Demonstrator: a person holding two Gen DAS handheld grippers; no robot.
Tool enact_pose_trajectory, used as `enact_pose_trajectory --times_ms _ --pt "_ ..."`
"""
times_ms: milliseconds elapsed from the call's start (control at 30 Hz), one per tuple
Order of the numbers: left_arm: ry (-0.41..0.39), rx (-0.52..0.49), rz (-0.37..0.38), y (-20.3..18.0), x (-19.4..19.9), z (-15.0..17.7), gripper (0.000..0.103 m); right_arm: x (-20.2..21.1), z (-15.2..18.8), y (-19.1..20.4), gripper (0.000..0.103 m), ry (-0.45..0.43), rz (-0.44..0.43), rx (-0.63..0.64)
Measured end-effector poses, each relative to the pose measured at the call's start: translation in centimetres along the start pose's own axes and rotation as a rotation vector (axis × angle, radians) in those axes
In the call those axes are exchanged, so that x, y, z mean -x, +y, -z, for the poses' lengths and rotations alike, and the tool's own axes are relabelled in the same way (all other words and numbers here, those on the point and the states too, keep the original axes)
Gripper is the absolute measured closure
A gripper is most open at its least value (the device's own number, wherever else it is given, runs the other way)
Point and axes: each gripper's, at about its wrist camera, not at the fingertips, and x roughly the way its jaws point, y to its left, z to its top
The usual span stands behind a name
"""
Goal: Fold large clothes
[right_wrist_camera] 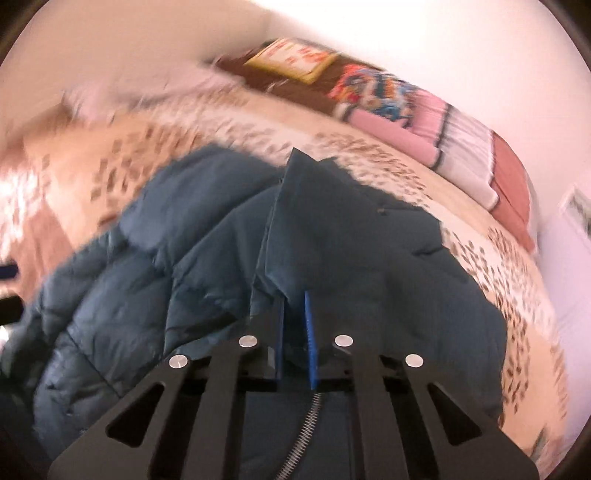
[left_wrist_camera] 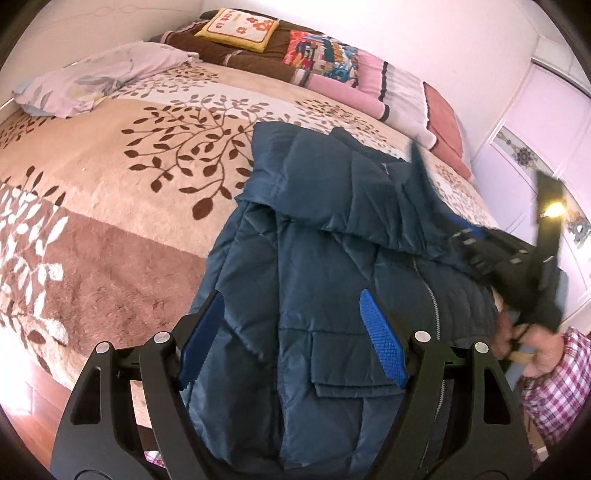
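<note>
A dark teal quilted jacket [left_wrist_camera: 332,266] with a zipper and a flap pocket lies on the bed near its front edge, one part folded over the top. My left gripper [left_wrist_camera: 291,295] hangs just above the jacket's lower half, open, its blue pads [left_wrist_camera: 384,339] wide apart with nothing pinched. In the blurred right wrist view, my right gripper [right_wrist_camera: 293,297] is shut on a raised fold of the jacket [right_wrist_camera: 295,221], with the zipper [right_wrist_camera: 306,428] below it. The left wrist view shows the right gripper [left_wrist_camera: 465,236] at the jacket's right side, gripping fabric.
The bed's beige blanket [left_wrist_camera: 129,184] has a brown leaf print. A lilac pillow [left_wrist_camera: 92,81], a yellow cushion [left_wrist_camera: 238,27] and folded quilts [left_wrist_camera: 369,74] line the far side. A hand in a plaid sleeve [left_wrist_camera: 554,369] holds the right tool. White cabinet doors [left_wrist_camera: 546,122] stand at right.
</note>
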Motion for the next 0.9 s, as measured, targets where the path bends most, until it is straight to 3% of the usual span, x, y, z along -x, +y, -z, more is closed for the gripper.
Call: enact_pose_trajectory --times_ms 167,367,667,800,867,900 --pt "0.008 -0.021 0.009 -1.3 -0.3 0.0 0.028 2.2 0.6 -7.0 0.092 -0.012 -0.026 -0.284" --pt "0.022 -0.052 0.01 -2.8 -0.6 0.1 0.028 1.3 4.3 -14.4 0.092 0.074 -0.008 -0.547" --pt "0.05 -0.084 -0.018 -4.4 -1.5 0.2 0.028 -1.3 9.2 -17.7 0.092 0.193 -0.047 -0.738" --pt "0.045 -0.117 -0.03 -5.5 -1.8 -0.5 0.028 -1.4 10.0 -18.4 0.092 0.217 -0.133 -0.802" --pt "0.03 -0.126 -0.043 -5.8 -2.0 -1.3 0.028 -0.9 10.1 -18.6 0.082 0.204 -0.167 -0.829" --pt "0.017 -0.128 -0.049 -5.9 -2.1 -1.9 0.028 -0.5 10.2 -18.8 0.065 0.189 -0.172 -0.84"
